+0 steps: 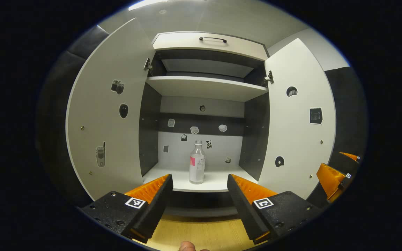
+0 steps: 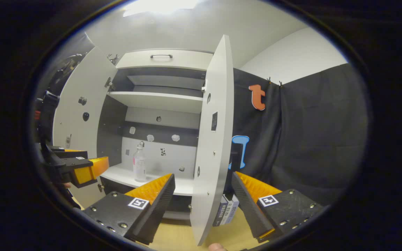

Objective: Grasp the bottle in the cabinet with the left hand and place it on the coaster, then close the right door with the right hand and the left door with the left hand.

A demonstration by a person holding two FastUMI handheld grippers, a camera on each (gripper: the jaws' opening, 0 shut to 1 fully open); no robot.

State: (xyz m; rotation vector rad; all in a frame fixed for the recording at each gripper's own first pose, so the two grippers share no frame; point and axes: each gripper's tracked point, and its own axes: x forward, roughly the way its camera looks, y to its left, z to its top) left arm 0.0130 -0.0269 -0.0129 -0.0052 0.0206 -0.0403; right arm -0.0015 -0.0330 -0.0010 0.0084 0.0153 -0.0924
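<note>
two doors of the cabinet [image 1: 208, 42] stand wide open in the left gripper view, the left door [image 1: 106, 118] across the left of the frame and the right door [image 1: 297, 125] on the right, both dotted with small stickers; the bottle [image 1: 197, 162], clear with a pink label, stands upright on the lower shelf [image 1: 218, 181] at centre frame, a higher shelf [image 1: 206, 87] above it; the left claw [image 1: 199, 200] sits at the bottom of the frame, spread wide and holding nothing, well short of the bottle, with the wooden table [image 1: 201, 233] beneath; the right claw [image 1: 337, 170] peeks in at the lower right edge.

in the right gripper view the right door [image 2: 211, 139] is seen nearly edge-on in mid frame, its lower edge between the two fingers of the right claw [image 2: 204, 197], which is wide open and grips nothing; the bottle [image 2: 139, 163] stands on the lower shelf [image 2: 124, 174] left of centre; the left claw [image 2: 82, 165] shows at the left edge, how far open i cannot tell from here; small boxes [image 2: 225, 211] stand on the table [image 2: 176, 238] just right of the door, at lower centre.
</note>
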